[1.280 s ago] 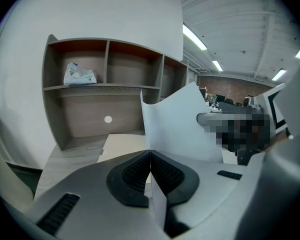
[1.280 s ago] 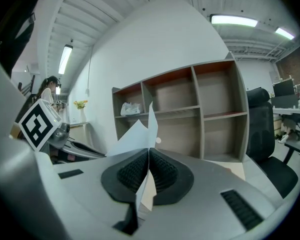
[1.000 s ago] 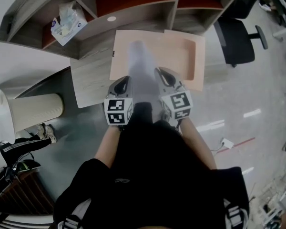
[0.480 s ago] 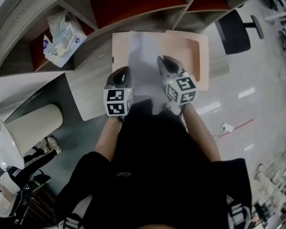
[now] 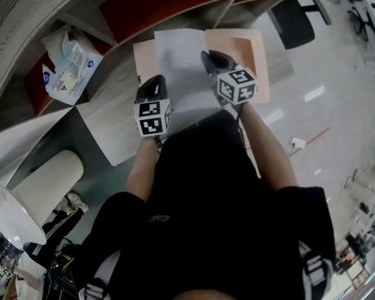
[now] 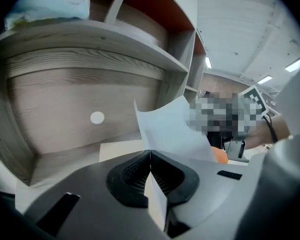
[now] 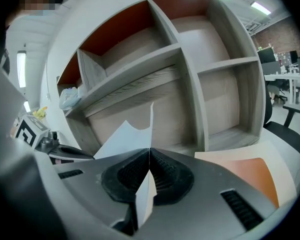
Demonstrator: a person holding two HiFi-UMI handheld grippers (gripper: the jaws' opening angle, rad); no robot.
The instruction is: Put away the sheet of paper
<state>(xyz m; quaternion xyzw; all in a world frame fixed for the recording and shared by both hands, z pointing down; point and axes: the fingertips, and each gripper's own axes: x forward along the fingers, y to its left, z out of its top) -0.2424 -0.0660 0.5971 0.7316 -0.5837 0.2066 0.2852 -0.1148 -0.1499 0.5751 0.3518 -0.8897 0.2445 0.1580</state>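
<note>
Both hand-held grippers have hold of the one sheet of paper [image 5: 178, 58]. The left hand-held gripper [image 5: 156, 80] is fully closed, its ribbed pads pinching the near left edge of the sheet; in the left gripper view the white paper runs up out of the closed jaws towards 1 o'clock. The right hand-held gripper [image 5: 206, 56] is likewise closed tight on the sheet's right side, and in the right gripper view the paper rises from between its pads towards 11 o'clock, with a curled, notched upper edge.

Seen from the head view, the sheet hangs between the two tools at 12 o'clock from the person, lifted above a flat peach-coloured tray [image 5: 250, 52] that lies on the grey wood-grain table [image 5: 109, 127]. The sheet covers the tray's left half; the tray's right half shows at 3 o'clock from the paper.

Beyond the table stands a grey shelf unit [image 5: 156, 2] with red-brown back panels. A pack of tissues [image 5: 69, 67] sits in one of its compartments, at 9 o'clock from the sheet. A black office chair [image 5: 294, 20] stands on the floor at 2 o'clock.
</note>
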